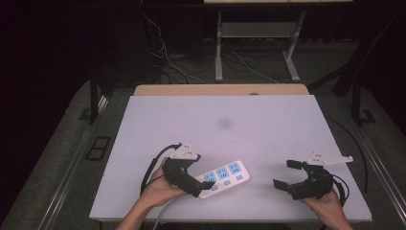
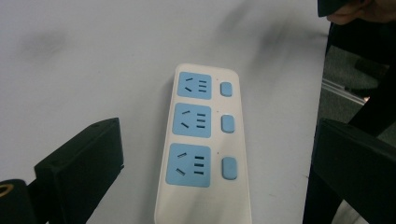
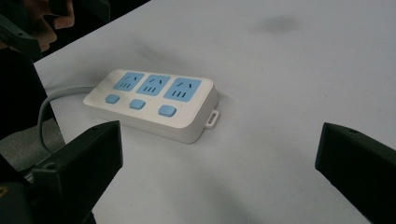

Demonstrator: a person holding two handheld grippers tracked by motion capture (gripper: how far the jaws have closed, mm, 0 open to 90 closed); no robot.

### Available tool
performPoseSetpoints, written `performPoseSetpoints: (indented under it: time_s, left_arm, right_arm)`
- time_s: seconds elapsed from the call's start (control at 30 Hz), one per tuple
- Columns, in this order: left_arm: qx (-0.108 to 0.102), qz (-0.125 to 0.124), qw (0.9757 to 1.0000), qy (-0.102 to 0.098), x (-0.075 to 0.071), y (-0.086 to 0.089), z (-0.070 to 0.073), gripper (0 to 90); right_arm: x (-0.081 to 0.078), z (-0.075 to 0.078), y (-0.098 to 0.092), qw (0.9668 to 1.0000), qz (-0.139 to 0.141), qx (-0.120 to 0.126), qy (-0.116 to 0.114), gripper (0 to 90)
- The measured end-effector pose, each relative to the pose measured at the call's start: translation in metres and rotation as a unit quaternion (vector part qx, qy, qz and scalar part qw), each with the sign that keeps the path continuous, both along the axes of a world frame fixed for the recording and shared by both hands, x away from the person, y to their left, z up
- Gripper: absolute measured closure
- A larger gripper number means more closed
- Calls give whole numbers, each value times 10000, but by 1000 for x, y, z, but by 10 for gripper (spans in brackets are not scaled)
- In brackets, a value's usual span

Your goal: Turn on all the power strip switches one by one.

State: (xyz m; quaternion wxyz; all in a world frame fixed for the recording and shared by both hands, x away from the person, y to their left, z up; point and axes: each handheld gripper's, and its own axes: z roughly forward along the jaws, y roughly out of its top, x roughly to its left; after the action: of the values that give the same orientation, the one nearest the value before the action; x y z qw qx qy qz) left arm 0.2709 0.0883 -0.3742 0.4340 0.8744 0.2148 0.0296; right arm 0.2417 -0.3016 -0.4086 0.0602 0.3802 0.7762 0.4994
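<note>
**Power strip between two open grippers**

The white power strip lies at 6 o'clock on the table. The left gripper, at 7 o'clock, straddles its cable end, jaws wide, holding nothing. The right gripper, at 5 o'clock, hangs open and empty. A good grasp probably centres both jaws on the long sides

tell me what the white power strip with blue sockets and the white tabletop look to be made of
White power strip with blue sockets: probably moulded plastic, smooth with a soft sheen and rounded edges. White tabletop: looks like a matte board or laminate, flat and glare-free, with a faint grey smudge; exact material unclear.
</note>
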Motion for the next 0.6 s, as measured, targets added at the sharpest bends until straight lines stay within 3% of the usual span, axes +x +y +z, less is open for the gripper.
performPoseSetpoints:
  time_s: [0.33, 0.47, 0.6]
  left_arm:
    - [329, -383, 9986, 136, 1, -14, -3, 53]
    - [376, -491, 9979, 183, 0, -15, -3, 159]
    - [464, -584, 9971, 175, 0, -16, -4, 348]
  right_arm:
    - [0, -1, 1, 10000, 33, -28, 0, 5]
    - [0, -1, 1, 10000, 36, -24, 7, 6]
    - [0, -1, 2, 10000, 38, -27, 21, 6]
